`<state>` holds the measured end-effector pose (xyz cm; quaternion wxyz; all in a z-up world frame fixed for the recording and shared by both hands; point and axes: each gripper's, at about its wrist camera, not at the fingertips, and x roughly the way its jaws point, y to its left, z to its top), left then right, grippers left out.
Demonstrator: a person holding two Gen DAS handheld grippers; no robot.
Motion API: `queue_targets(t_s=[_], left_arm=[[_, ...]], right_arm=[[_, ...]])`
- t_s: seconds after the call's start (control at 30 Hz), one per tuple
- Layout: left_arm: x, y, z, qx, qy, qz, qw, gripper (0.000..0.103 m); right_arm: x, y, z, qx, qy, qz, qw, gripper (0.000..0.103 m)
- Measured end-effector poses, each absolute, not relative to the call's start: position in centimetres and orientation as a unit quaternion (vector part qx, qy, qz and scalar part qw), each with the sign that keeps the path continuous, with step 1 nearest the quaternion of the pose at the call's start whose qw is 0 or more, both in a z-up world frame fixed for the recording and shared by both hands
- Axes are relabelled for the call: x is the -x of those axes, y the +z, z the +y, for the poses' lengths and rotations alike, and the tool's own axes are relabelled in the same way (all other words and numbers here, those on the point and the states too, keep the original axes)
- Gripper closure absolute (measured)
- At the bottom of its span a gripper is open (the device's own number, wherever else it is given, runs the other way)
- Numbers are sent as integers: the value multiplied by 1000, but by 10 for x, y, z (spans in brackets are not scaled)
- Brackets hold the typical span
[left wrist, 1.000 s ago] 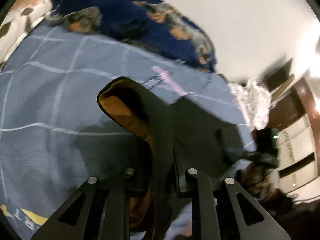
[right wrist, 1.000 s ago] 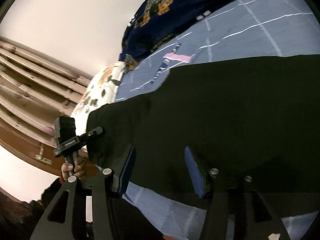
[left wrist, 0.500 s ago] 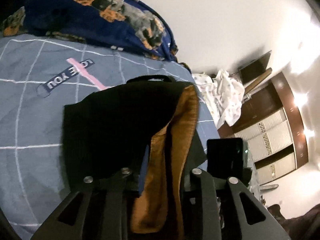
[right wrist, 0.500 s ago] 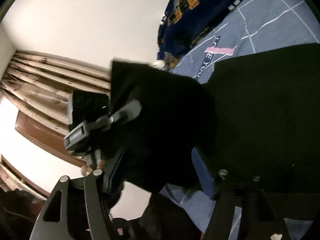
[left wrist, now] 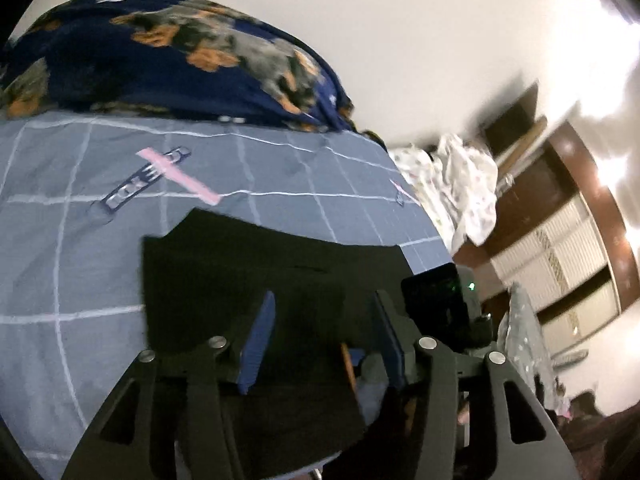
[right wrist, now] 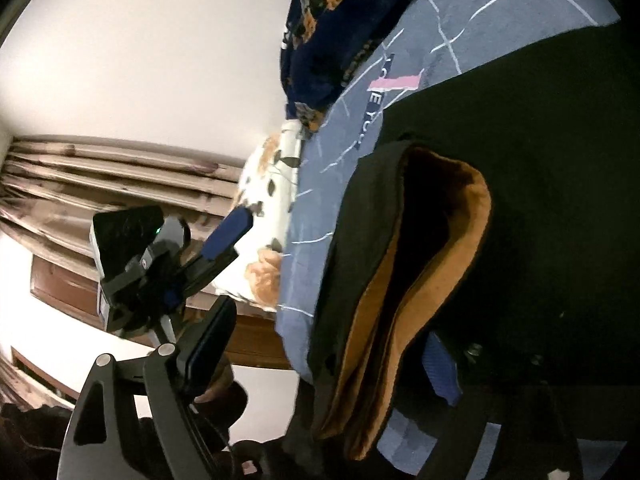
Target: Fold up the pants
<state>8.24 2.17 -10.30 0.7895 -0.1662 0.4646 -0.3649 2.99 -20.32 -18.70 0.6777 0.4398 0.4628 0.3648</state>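
Pants [left wrist: 256, 280] flat on bedsheet [left wrist: 72, 264]; L gripper [left wrist: 320, 336] + R gripper [right wrist: 320, 344] open.

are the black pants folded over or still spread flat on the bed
Folded over: the black pants lie doubled, brown lining showing at the layered edge.

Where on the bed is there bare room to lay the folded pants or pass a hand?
Bare bedsheet lies left of the black pants, and a strip runs between them and the dark floral blanket. The sheet's right corner is bare too. It is crowded where both open grippers, left and right, hover.
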Motion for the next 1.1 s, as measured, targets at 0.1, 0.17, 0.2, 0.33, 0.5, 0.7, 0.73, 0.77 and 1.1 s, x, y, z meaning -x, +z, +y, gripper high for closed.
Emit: queue_targets(t_s=[0.1, 0.17, 0.2, 0.33, 0.5, 0.7, 0.73, 0.77, 1.1], left_arm=[[-74, -120, 47, 179, -330, 473, 797, 52], [-70, -129, 56, 165, -305, 480, 806, 52], [-68, -134, 60, 161, -294, 486, 807, 52], [-60, -144, 74, 180, -284, 498, 799, 52], [-62, -140, 67, 192, -292, 500, 792, 50], [-66, -144, 23, 169, -319, 512, 779, 44], [-65, -145, 14, 161, -324, 515, 777, 44], [-65, -147, 6, 153, -328, 517, 775, 44], [-68, -161, -53, 95, -348, 548, 755, 44]], right_arm=[[-35, -186, -194, -401, 337, 492, 696, 52], [-38, -192, -189, -380, 319, 517, 697, 85], [-39, -193, -187, -377, 313, 525, 696, 86], [-36, -175, -202, -395, 317, 499, 703, 88], [-31, -132, -253, -396, 311, 455, 735, 90], [-21, -132, -363, -409, 217, 429, 776, 90], [-20, -136, -377, -412, 203, 430, 778, 90], [-17, -143, -391, -418, 188, 431, 778, 90], [1, -186, -458, -465, 149, 420, 765, 91]])
